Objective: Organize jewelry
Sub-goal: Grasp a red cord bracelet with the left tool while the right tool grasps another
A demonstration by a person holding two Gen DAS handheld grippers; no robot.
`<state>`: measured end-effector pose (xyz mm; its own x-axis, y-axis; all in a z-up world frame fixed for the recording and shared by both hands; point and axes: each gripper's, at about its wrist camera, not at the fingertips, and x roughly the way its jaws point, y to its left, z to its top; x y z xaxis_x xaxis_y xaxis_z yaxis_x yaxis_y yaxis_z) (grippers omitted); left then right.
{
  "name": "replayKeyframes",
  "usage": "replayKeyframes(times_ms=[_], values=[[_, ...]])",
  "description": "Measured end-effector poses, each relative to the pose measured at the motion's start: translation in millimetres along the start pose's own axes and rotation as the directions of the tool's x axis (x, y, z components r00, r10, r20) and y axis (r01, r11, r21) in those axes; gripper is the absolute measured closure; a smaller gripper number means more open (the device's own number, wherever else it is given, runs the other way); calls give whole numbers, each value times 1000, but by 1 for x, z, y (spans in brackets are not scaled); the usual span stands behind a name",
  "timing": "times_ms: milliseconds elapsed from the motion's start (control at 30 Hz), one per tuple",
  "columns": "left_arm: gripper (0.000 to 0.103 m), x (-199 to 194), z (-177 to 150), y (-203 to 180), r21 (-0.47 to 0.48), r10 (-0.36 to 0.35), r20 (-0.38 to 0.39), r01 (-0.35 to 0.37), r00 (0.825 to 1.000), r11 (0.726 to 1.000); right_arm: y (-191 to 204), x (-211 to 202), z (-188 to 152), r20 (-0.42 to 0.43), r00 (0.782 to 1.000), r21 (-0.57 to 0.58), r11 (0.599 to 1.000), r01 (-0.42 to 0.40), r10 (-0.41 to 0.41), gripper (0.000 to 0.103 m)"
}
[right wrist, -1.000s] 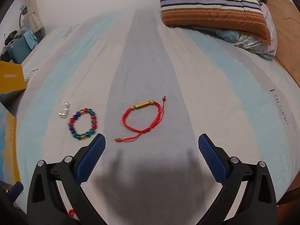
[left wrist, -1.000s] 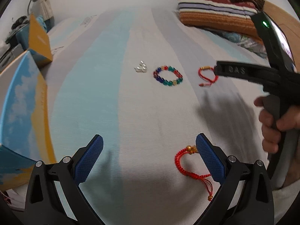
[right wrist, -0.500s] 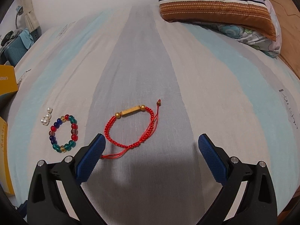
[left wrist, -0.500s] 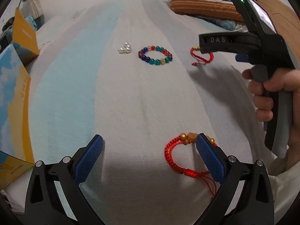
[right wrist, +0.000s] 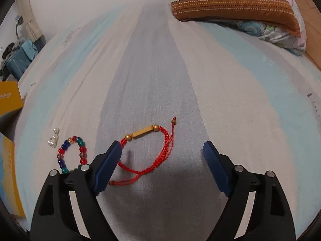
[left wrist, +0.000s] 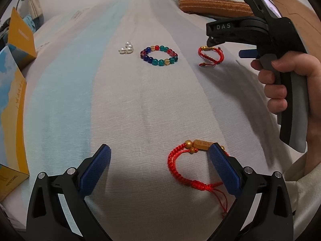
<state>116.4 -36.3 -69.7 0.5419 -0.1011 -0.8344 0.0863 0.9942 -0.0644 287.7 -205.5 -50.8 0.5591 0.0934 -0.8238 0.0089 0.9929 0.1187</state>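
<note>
On the striped bedsheet lies a red cord bracelet with a gold tube bead. My right gripper hovers over it with its jaws closing. The bracelet is between the pads, which are not pressing on it, and the left pad overlaps its left edge. To its left lie a multicoloured bead bracelet and a pearl cluster. My left gripper stands open and low over the sheet. A second red bracelet with gold beads lies against the inside of its right pad.
Yellow and blue boxes stand along the bed's left side. A striped pillow and a floral one lie at the far right, with a wooden edge behind them. A hand holds the right gripper.
The right gripper came forward and down over the gold-tube bracelet and its jaws narrowed. The left gripper sank toward the nearer red bracelet, which now shows larger beside its right pad.
</note>
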Motion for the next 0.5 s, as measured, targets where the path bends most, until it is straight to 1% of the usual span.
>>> replayKeyframes(times_ms=[133, 333, 367, 400, 433, 467, 500], values=[[6, 2, 1, -3, 4, 0, -1, 0, 1000, 1000, 4, 8, 4, -21, 999, 6, 1000, -26, 26, 23], [7, 6, 0, -7, 10, 13, 2, -13, 1000, 1000, 10, 23, 9, -53, 998, -7, 1000, -20, 20, 23], [8, 6, 1, -8, 11, 16, 3, -16, 1000, 1000, 11, 25, 7, -55, 998, -11, 1000, -16, 15, 26], [15, 7, 0, -9, 16, 25, 1, -25, 1000, 1000, 12, 25, 6, -57, 998, -15, 1000, -12, 11, 30], [23, 6, -1, -10, 21, 40, 0, -40, 999, 999, 13, 26, 5, -60, 998, -20, 1000, -5, 4, 36], [26, 7, -1, -11, 25, 57, 5, -57, 998, 998, 13, 25, 4, -60, 998, -21, 1000, -4, 3, 41], [32, 6, -1, -11, 23, 61, 10, -61, 998, 998, 13, 25, 4, -60, 998, -21, 1000, -3, 1, 44]])
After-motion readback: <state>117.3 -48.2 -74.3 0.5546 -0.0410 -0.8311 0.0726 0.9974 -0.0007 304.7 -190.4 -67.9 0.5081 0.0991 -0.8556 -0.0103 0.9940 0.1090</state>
